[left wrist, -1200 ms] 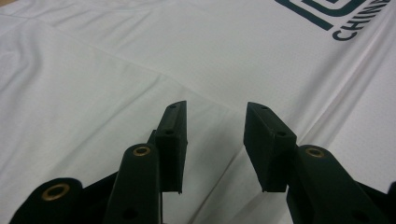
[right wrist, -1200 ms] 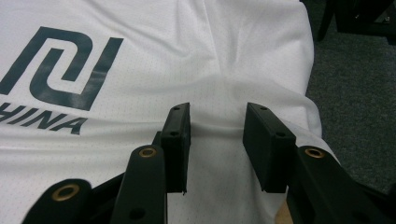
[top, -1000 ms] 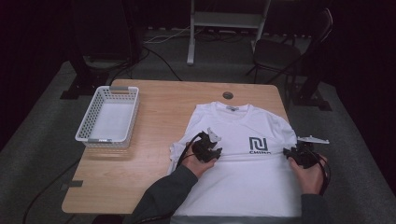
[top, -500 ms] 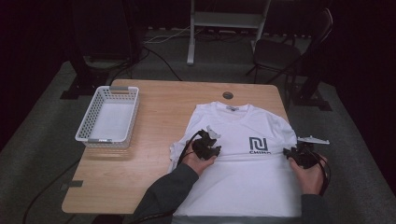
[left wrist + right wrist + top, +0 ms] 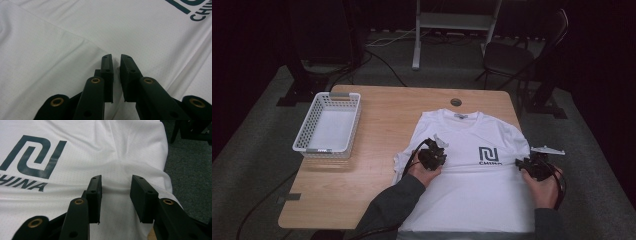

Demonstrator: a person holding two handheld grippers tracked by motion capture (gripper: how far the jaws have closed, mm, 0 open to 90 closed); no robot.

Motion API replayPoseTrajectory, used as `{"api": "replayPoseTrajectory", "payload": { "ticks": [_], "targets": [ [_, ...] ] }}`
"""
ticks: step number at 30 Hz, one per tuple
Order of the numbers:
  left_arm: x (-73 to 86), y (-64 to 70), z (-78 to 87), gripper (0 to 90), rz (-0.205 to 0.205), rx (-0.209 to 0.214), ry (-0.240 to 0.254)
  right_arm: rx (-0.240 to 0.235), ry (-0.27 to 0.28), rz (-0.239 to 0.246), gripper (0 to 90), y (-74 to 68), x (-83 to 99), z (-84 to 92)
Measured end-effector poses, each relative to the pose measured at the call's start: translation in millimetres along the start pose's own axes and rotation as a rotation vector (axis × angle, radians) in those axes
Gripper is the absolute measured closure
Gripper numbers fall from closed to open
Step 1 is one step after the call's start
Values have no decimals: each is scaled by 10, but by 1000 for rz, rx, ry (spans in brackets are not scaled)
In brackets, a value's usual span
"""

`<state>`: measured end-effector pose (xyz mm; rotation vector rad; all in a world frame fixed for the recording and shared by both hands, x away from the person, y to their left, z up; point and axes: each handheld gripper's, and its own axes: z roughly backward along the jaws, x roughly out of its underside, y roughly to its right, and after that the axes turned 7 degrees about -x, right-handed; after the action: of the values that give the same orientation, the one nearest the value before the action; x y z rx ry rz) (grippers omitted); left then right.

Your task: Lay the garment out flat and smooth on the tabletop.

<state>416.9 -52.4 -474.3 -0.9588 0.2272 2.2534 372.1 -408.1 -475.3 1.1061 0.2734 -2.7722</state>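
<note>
A: Where is the shirt?

B: The white T-shirt (image 5: 472,170) lies flat on the wooden table (image 5: 377,130), in the lower centre and right of the high view, with its collar toward the top of the frame and a dark logo (image 5: 488,155) on the chest.

A: And the left gripper (image 5: 435,151)?

B: It sits on the shirt's left side, just left of the logo. In the left gripper view its jaws have just been closing. Only a narrow gap remains, a fold of cloth (image 5: 75,40) runs up to the tips, and I cannot tell whether fabric is pinched.

A: The right gripper (image 5: 523,163)?

B: At the shirt's right edge, jaws apart over a raised wrinkle (image 5: 117,182), pads not pressing it.

A: Anything else?

B: A white basket (image 5: 328,125) at the table's upper left.
</note>
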Motion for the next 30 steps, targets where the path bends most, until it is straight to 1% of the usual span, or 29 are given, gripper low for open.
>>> {"api": "replayPoseTrajectory", "payload": {
  "ticks": [4,9,10,13,16,19,30],
  "targets": [
    [4,-22,5,857,1,3,-4,0,0,0,607,-1,0,0],
    [2,-44,15,866,-6,-2,-9,0,0,0,607,0,0,0],
    [3,-51,17,868,-2,-2,-8,-1,0,0,607,1,0,0],
    [2,-79,26,868,1,-8,-8,-1,0,1,607,2,0,0],
    [5,-115,36,868,-4,-25,-10,0,6,4,613,8,6,-1],
    [8,-140,40,868,-4,-29,-8,-1,8,5,618,14,8,0],
    [22,-272,93,869,22,-56,-1,1,3,-2,619,33,-4,0]
  ]
}}
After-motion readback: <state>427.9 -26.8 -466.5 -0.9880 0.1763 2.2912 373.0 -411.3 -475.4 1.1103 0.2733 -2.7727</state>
